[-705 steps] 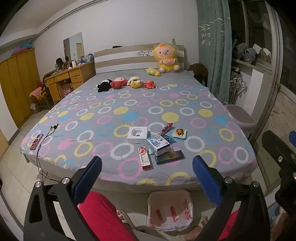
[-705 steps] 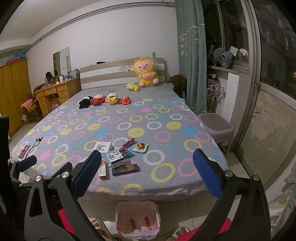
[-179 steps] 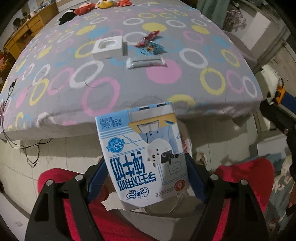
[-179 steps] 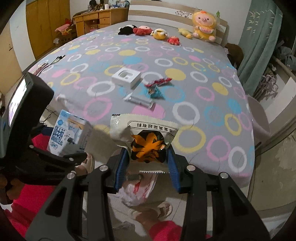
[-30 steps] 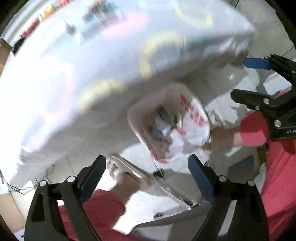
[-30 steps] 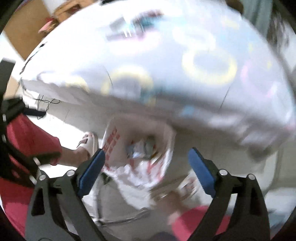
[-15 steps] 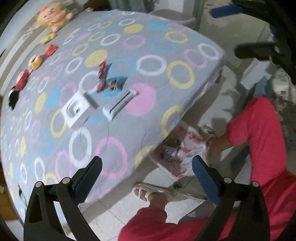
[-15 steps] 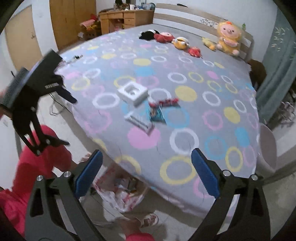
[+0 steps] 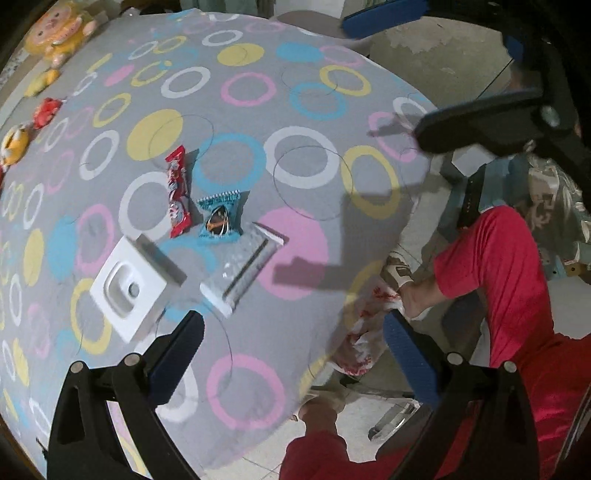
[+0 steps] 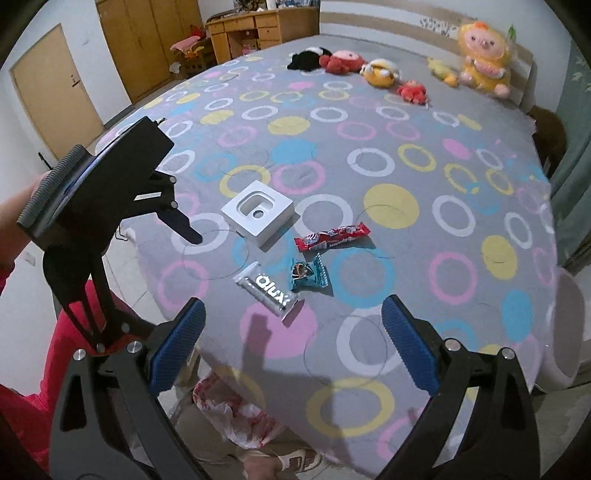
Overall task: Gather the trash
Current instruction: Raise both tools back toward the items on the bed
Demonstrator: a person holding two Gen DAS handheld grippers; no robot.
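Observation:
On the bed lie a white box [image 9: 129, 290] [image 10: 258, 212], a silver wrapper [image 9: 242, 273] [image 10: 267, 291], a red wrapper [image 9: 178, 192] [image 10: 332, 236] and a teal wrapper [image 9: 219, 219] [image 10: 308, 275]. My left gripper [image 9: 293, 363] is open and empty above the bed's near edge; it also shows in the right wrist view [image 10: 122, 192]. My right gripper [image 10: 293, 349] is open and empty, short of the silver wrapper; it also shows in the left wrist view [image 9: 461, 74]. A white-and-red trash bag [image 9: 364, 332] [image 10: 236, 413] sits on the floor by the bed edge.
The ring-patterned bed cover [image 10: 388, 184] fills both views. Plush toys [image 10: 376, 72] line the headboard side. A wooden desk and wardrobe [image 10: 258, 26] stand behind. A lidded bin [image 10: 565, 332] is at the right. The person's red-trousered legs [image 9: 509, 295] are beside the bag.
Both grippers have swung up from the trash bag on the floor to face the bed. They moved closer to the wrappers over the last half second. Both are empty.

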